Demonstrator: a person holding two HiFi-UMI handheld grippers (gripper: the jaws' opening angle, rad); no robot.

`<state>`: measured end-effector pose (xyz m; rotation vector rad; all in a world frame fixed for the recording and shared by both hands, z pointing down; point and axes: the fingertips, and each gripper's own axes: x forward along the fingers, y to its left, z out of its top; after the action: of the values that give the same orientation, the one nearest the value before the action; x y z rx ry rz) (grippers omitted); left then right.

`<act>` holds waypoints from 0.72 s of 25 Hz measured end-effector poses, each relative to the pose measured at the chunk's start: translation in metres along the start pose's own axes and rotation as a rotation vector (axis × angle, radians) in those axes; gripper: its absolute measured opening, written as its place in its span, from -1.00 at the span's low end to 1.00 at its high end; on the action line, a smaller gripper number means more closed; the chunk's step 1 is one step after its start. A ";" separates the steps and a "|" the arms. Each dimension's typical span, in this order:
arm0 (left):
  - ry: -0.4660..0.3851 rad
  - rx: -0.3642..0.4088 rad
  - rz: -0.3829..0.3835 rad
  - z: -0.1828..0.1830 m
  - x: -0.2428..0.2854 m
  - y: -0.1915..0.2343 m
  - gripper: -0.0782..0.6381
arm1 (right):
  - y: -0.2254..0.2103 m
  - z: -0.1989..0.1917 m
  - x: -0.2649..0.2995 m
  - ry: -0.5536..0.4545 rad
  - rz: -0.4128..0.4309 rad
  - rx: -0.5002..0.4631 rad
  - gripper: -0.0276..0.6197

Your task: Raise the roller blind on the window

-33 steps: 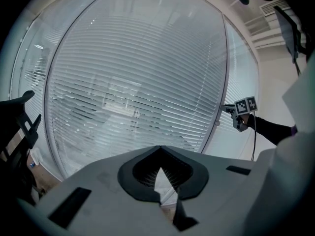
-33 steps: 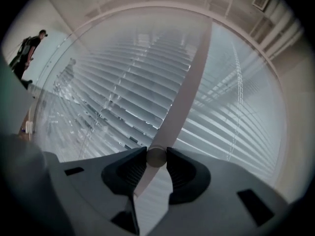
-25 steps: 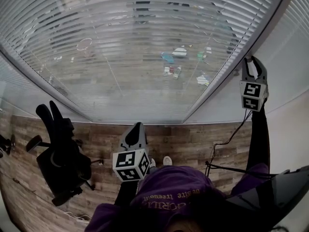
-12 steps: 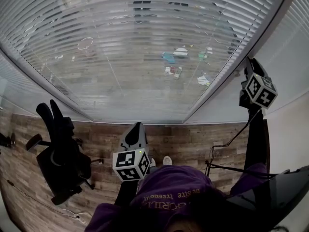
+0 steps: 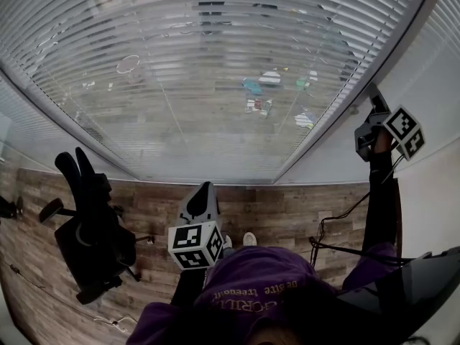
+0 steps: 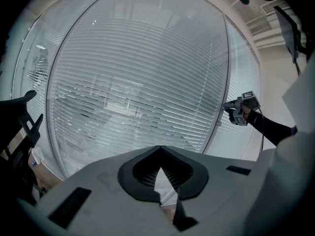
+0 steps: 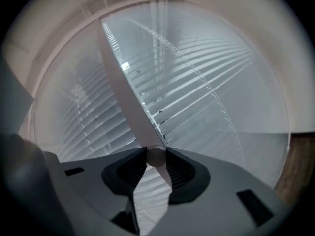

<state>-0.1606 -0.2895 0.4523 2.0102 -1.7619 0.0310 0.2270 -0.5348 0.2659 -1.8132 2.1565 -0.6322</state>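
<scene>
Right claw [image 7: 156,152] clamped on round rod [image 7: 156,159] beside lowered slatted blind [image 5: 215,85]; left claw [image 6: 160,148] closed, holding nothing

- I've got the blind [image 5: 215,63] straight ahead: pale horizontal slats, hanging flat over the big window pane.
- It's all the way down. The bottom edge [image 5: 208,181] sits low, just above the wood floor.
- The slats [image 6: 133,97] are tilted partly open, and I can see faint shapes through the gaps.
- Thin cords [image 5: 169,113] run down across the slats.
- Its right edge meets the pale window post [image 5: 338,113]. More slats hang on the far side of that post.
- A small round knob [image 7: 156,156] sits right against that post. It may be the end of the blind's control, but the view is too warped for me to say.
</scene>
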 end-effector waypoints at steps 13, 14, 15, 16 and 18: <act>0.003 0.002 -0.007 0.001 0.001 0.000 -0.78 | 0.010 0.006 -0.004 -0.077 0.076 -0.322 -0.54; 0.004 0.003 -0.009 0.001 0.001 -0.001 -0.78 | 0.009 0.005 -0.004 -0.070 0.073 -0.385 -0.54; 0.005 0.003 -0.010 0.000 0.001 -0.001 -0.78 | 0.008 0.003 -0.003 -0.056 0.066 -0.461 -0.54; 0.005 0.004 -0.011 0.000 0.002 -0.002 -0.78 | 0.007 0.000 -0.002 -0.042 0.055 -0.547 -0.54; 0.006 0.005 -0.012 0.000 0.001 -0.002 -0.78 | 0.009 -0.004 0.000 -0.030 0.027 -0.724 -0.54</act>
<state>-0.1582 -0.2905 0.4522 2.0227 -1.7475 0.0371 0.2178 -0.5331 0.2653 -2.0673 2.5857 0.2336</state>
